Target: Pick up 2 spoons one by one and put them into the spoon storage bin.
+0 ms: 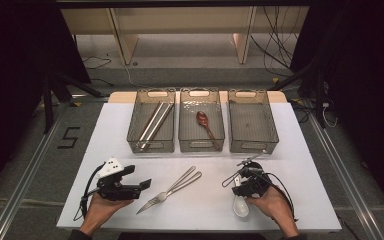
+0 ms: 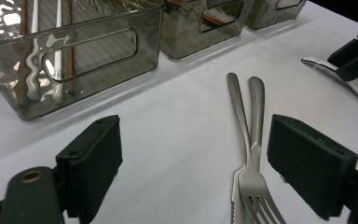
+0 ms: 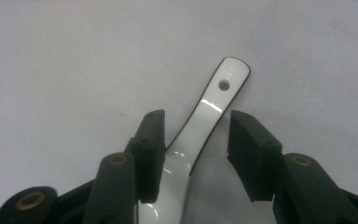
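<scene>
Spoon [image 3: 200, 126] bowl hidden under tool [image 3: 196, 154]

Lab test rig, not a home: white-topped bench [image 1: 300, 165] boxed in by black curtains [image 1: 365, 75], loose black cables [image 1: 275, 40] on the grey floor at 1 o'clock, taped black "5" floor marker [image 1: 68, 137] at 9 o'clock.

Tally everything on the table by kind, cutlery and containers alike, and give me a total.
Clear bins: 3, first one
Chopsticks in the left bin: 2 pairs
Wooden spoon in the middle bin: 1
White ceramic spoon: 1, between the right gripper's jaws
Metal fork: 1
Metal knife: 1
Total: 9, counting each chopstick pair as one
</scene>
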`<state>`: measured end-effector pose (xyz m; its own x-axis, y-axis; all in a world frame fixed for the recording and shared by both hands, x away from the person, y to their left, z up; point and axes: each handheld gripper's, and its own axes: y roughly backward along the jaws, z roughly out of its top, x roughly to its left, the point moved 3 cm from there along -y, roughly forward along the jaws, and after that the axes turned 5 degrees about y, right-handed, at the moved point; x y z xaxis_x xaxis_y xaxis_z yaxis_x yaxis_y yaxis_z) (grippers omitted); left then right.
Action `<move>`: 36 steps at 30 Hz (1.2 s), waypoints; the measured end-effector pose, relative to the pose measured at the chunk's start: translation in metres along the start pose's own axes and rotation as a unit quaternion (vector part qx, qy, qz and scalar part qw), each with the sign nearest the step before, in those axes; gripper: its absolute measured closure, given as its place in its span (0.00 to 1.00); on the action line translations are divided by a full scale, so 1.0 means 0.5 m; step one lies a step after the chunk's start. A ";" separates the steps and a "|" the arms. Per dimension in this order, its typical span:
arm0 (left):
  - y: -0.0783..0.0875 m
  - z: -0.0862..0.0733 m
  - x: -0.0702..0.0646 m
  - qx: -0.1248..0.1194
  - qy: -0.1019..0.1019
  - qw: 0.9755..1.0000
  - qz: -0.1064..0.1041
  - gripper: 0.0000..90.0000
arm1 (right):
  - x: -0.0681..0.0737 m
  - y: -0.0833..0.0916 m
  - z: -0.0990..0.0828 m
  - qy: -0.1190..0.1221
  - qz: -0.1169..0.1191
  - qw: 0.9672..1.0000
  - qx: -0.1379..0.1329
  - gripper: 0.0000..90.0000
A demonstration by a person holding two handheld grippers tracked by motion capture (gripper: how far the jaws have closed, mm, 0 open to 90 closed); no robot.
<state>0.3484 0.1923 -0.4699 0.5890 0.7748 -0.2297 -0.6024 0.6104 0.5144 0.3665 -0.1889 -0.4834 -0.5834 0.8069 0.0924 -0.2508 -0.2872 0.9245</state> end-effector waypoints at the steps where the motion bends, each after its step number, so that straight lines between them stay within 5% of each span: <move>1: 0.000 0.000 0.000 0.001 -0.002 1.000 0.000 0.19 | 0.001 -0.001 0.000 0.001 0.001 1.000 0.001 0.65; 17: 0.000 -0.001 0.000 0.002 -0.003 1.000 0.000 0.19 | 0.018 -0.013 0.004 0.017 0.014 1.000 0.012 0.78; 28: 0.000 -0.001 -0.001 0.002 -0.002 1.000 0.000 0.19 | 0.034 -0.018 0.008 0.032 0.037 0.999 0.011 0.95; 36: -0.001 -0.001 0.000 0.003 -0.002 1.000 0.001 0.19 | 0.028 0.011 0.022 0.039 0.026 0.999 -0.024 0.95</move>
<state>0.3485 0.1921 -0.4705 0.5903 0.7752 -0.2250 -0.6002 0.6079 0.5199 0.3654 -0.1736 -0.4732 -0.6542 0.7483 0.1100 -0.2538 -0.3542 0.9001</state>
